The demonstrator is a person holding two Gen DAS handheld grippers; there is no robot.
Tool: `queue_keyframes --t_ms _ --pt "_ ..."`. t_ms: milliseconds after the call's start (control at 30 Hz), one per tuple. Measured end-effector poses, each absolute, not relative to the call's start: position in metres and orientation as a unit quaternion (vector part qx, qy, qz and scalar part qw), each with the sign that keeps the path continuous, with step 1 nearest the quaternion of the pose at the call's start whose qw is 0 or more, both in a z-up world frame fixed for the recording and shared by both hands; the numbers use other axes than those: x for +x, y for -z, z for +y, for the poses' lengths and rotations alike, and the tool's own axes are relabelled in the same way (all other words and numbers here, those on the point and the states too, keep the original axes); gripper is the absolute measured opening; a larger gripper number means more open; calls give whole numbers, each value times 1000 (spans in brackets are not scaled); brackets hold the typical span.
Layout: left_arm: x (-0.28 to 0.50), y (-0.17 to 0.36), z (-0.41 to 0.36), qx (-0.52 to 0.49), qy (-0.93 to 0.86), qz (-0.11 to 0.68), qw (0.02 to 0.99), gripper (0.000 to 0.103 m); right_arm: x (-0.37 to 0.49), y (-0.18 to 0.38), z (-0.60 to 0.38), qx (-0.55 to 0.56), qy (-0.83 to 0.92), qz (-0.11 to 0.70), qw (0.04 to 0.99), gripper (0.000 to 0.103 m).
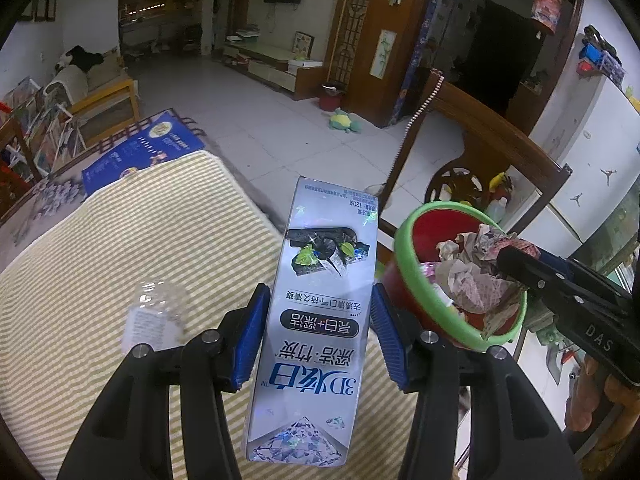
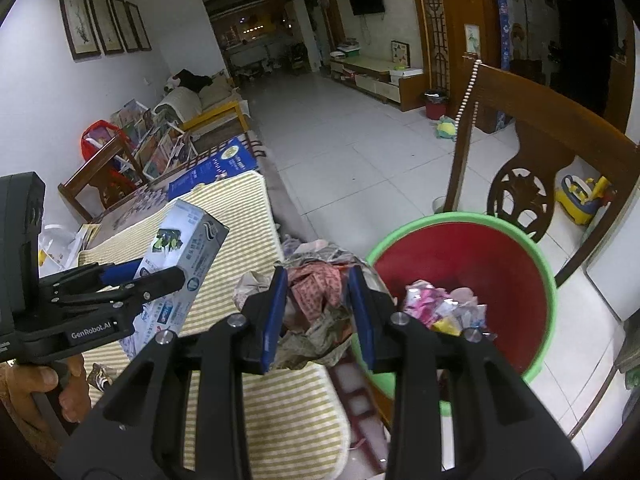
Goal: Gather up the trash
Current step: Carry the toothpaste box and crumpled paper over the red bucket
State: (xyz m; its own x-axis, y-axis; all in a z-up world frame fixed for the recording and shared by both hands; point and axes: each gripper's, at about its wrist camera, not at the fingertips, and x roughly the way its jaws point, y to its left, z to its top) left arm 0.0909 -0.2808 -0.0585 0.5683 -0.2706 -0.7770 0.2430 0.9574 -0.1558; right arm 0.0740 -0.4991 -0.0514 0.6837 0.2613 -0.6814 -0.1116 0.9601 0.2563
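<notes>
We hold the silver toothpaste box (image 1: pixel 316 308) clamped between our left gripper (image 1: pixel 318 334) fingers above the striped surface (image 1: pixel 100 240). Our right gripper (image 2: pixel 316 316) fingers grasp a crumpled paper wad (image 2: pixel 316 296) just beside the red bin's green rim (image 2: pixel 460 218).

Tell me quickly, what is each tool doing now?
Left tool: closed on the toothpaste box.
Right tool: closed on the crumpled paper wad.
</notes>
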Motion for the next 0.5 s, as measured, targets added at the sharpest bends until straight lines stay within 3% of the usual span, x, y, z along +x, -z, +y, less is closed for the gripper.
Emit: queue_keyframes --t_ms 500 --pt "113 57 -365 13 183 447 875 49 74 59 -586 133 -56 378 914 32"
